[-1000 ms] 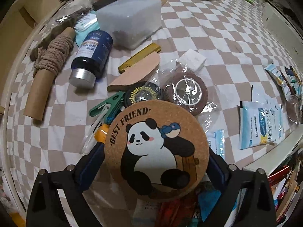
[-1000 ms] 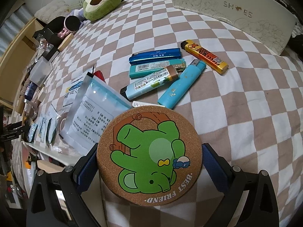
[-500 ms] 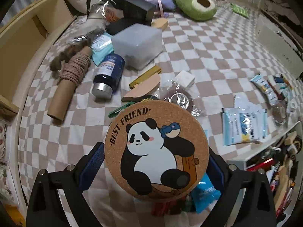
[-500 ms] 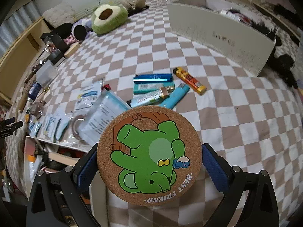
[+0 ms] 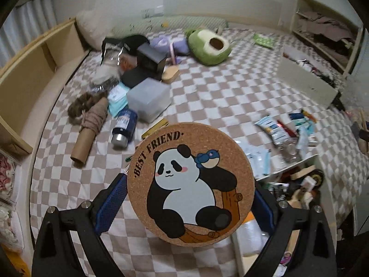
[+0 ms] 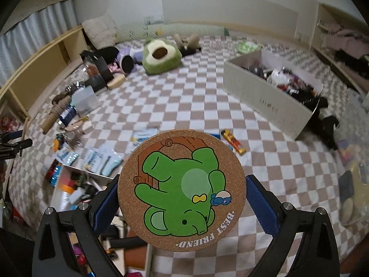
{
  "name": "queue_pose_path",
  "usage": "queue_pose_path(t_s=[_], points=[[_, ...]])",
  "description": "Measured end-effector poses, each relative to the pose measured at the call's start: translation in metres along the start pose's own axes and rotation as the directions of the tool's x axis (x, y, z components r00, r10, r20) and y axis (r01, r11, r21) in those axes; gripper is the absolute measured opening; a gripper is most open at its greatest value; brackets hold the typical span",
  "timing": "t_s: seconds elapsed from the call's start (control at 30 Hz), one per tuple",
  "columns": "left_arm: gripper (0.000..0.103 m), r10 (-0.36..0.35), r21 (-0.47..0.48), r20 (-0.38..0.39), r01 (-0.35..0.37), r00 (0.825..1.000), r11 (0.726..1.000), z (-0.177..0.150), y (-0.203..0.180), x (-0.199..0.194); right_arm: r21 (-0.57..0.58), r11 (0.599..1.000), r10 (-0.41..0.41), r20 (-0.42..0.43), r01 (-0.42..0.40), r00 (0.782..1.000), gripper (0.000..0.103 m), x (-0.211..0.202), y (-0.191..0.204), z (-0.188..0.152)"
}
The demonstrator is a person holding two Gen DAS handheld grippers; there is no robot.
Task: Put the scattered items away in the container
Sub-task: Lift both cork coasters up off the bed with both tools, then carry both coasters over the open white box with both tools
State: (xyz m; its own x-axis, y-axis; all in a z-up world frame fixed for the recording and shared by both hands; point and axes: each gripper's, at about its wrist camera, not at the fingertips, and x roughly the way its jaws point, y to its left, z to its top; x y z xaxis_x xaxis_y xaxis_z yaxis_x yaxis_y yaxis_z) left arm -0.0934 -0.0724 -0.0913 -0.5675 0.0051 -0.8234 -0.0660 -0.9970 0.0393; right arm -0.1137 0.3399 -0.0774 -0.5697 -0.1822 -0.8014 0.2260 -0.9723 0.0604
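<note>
My left gripper (image 5: pixel 191 198) is shut on a round cork coaster with a panda (image 5: pixel 191 184), held high above the checkered bed. My right gripper (image 6: pixel 182 198) is shut on a round cork coaster with a green elephant (image 6: pixel 182 189), also held high. A white open box (image 6: pixel 272 97) with several items in it stands at the far right on the bed. Scattered lighters (image 6: pixel 233 142) and packets (image 6: pixel 96 159) lie below the right coaster. A dark bottle (image 5: pixel 124 127), a cardboard tube (image 5: pixel 88 133) and a frosted plastic box (image 5: pixel 148 99) lie left of the panda coaster.
A green avocado plush (image 5: pixel 208 47) and dark bags (image 5: pixel 131 46) lie at the far side of the bed. A wooden shelf (image 5: pixel 27 78) runs along the left. An open drawer of clutter (image 6: pixel 76 191) sits by the bed's near edge.
Both grippers have risen and tilted up with their coasters. The bed items now look smaller and farther, and the room's walls and the white box have come into view.
</note>
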Motion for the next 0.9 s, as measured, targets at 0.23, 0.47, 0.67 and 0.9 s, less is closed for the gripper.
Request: queue_pose_path(t_s=[0.23, 0.47, 0.67, 0.9], points=[[0.097, -0.06, 0.0, 0.08, 0.06, 0.995, 0.998, -0.004, -0.015, -0.043, -0.026, 1.0, 0.01, 0.069, -0.009, 0.998, 0.1, -0.046, 0.024, -0.002], [0.097, -0.131, 0.032, 0.108, 0.128, 0.986, 0.991, -0.017, -0.038, -0.074, -0.055, 0.998, 0.041, 0.074, -0.037, 0.996, 0.1, -0.074, 0.054, -0.014], [0.097, -0.188, 0.056, 0.102, 0.183, 0.977, 0.981, -0.027, -0.058, -0.086, -0.112, 0.993, 0.034, 0.06, -0.027, 0.998, 0.1, -0.08, 0.075, -0.029], [0.097, -0.223, 0.102, 0.098, 0.213, 0.97, 0.972, -0.04, -0.08, -0.095, -0.121, 0.991, 0.058, 0.049, -0.052, 0.997, 0.1, -0.088, 0.09, -0.039]])
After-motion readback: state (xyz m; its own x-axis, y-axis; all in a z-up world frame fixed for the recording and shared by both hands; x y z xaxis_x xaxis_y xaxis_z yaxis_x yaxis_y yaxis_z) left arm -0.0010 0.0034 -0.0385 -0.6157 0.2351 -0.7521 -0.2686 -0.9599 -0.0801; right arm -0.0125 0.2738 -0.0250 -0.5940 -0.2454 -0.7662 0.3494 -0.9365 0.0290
